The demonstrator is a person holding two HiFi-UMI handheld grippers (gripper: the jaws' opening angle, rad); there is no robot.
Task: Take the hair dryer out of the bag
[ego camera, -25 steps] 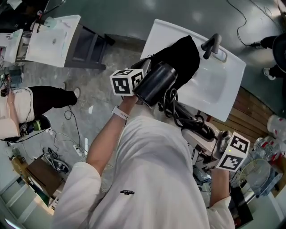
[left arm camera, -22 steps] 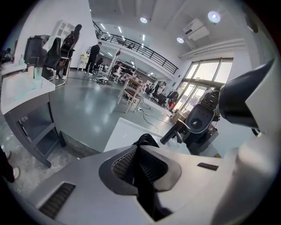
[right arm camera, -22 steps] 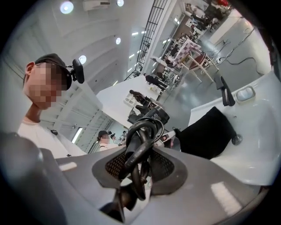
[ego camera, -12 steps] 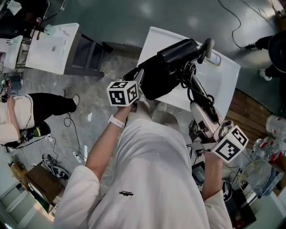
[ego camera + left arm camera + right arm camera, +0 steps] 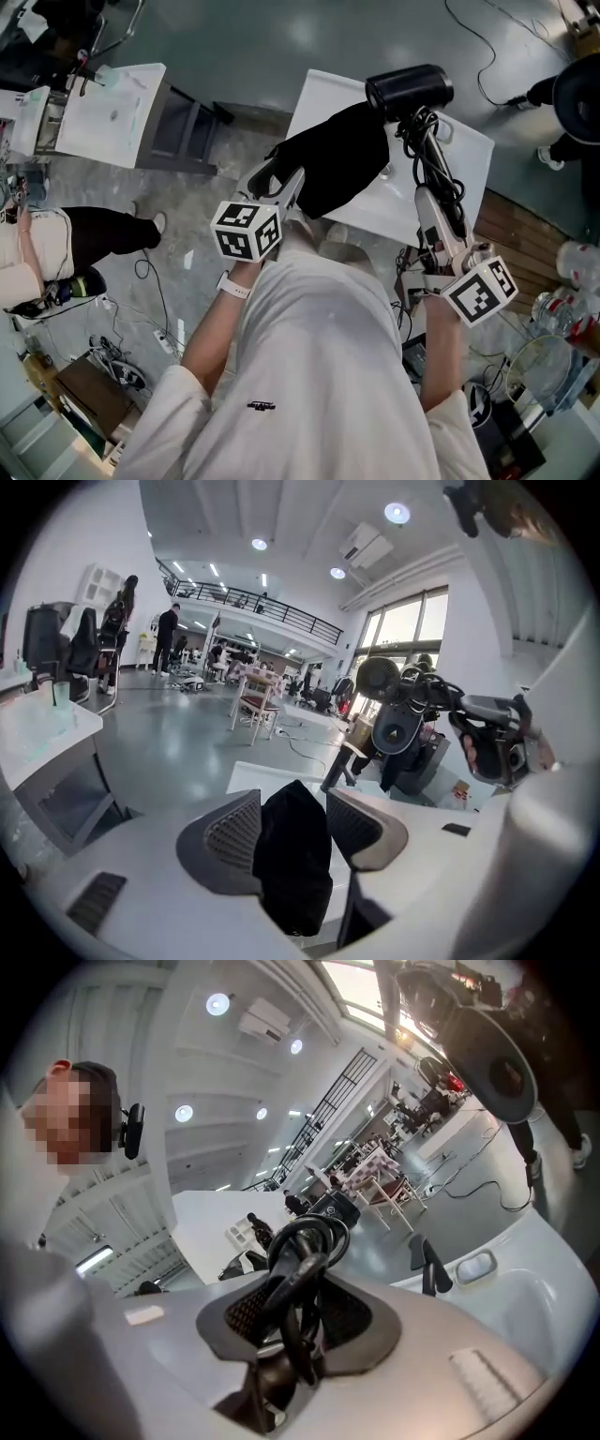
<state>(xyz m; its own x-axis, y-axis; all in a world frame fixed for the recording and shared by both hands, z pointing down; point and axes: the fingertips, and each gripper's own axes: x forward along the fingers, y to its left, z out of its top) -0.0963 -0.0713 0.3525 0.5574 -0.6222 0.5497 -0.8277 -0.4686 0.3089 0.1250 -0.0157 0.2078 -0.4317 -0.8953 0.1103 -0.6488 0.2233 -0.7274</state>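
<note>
The black hair dryer (image 5: 410,91) is out of the bag and hangs over the far side of the white sink (image 5: 464,159). Its cord is wound round the handle. My right gripper (image 5: 433,214) is shut on that handle and cord (image 5: 300,1269). The black cloth bag (image 5: 337,169) lies slumped on the sink's near left part. My left gripper (image 5: 281,187) sits at the bag's near left edge. Its jaws have just been opening and now stand wide. In the left gripper view the bag (image 5: 295,874) shows between them, not pressed. The dryer (image 5: 397,728) appears there at upper right.
The sink's faucet (image 5: 429,1265) stands behind the dryer. A second white sink unit (image 5: 103,98) stands at far left. A person (image 5: 84,220) sits on the floor at left among cables. Clutter and a wire basket (image 5: 548,361) crowd the right.
The right gripper has carried the dryer up and away from the bag, to the far right. The bag has dropped flat onto the sink. The left gripper has let it go and drawn back.
</note>
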